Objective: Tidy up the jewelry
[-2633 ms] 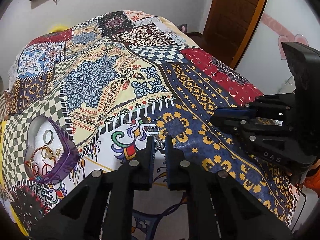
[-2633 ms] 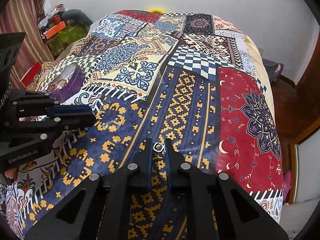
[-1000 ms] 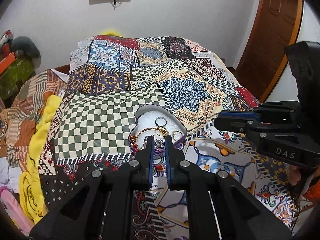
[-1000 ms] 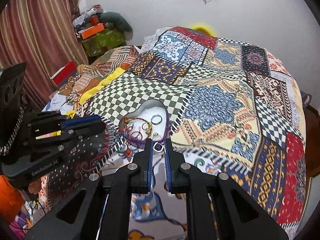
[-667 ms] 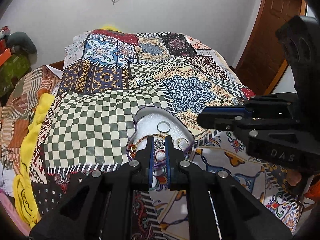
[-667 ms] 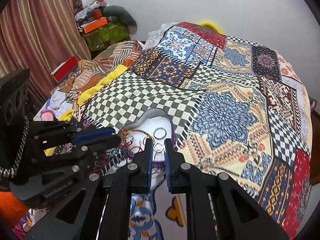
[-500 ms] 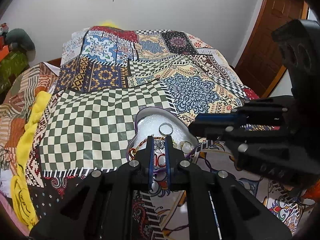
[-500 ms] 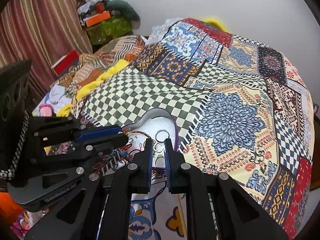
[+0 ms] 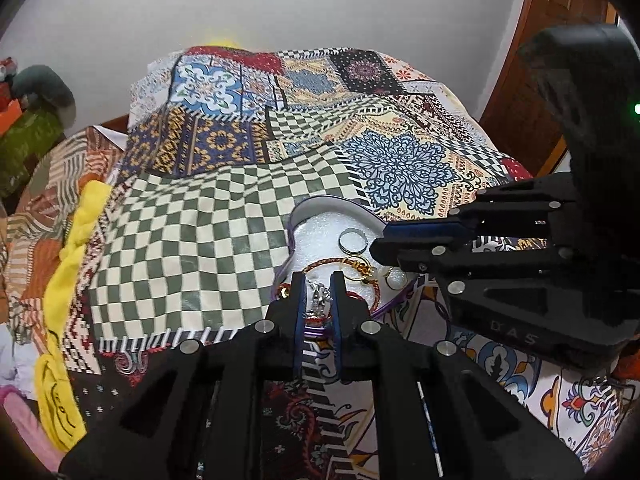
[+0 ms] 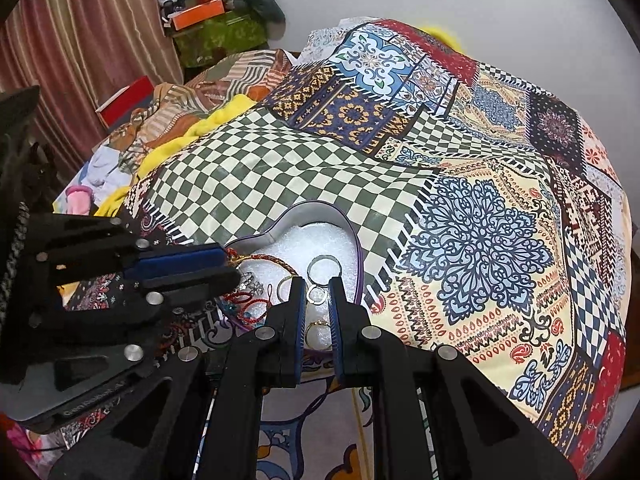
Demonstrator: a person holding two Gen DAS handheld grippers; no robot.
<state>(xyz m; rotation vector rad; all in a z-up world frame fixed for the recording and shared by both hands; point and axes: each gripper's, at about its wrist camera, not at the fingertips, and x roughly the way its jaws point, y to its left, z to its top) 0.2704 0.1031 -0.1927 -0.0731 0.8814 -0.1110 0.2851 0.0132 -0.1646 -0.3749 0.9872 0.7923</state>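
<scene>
A purple heart-shaped box (image 9: 316,203) (image 10: 320,207) with white foam lining lies on the patchwork bedspread. It holds a silver ring (image 9: 353,239) (image 10: 324,267), a red braided bracelet (image 9: 320,266), gold rings and other pieces. My left gripper (image 9: 318,294) is shut on a small silver jewelled piece (image 9: 319,294) over the box's near edge. My right gripper (image 10: 317,294) is shut on a small silver ring (image 10: 316,294) above the box. Each gripper shows in the other's view, the left (image 10: 232,270) and the right (image 9: 380,240).
The patchwork bedspread (image 9: 224,208) covers the bed. Yellow cloth (image 9: 76,236) and striped bedding lie at the left edge. Boxes and bags (image 10: 216,20) stand by the curtain. A wooden door (image 9: 560,40) is at the right.
Both grippers swung from the blue and yellow patch to the heart box and moved closer over it, each still holding its piece.
</scene>
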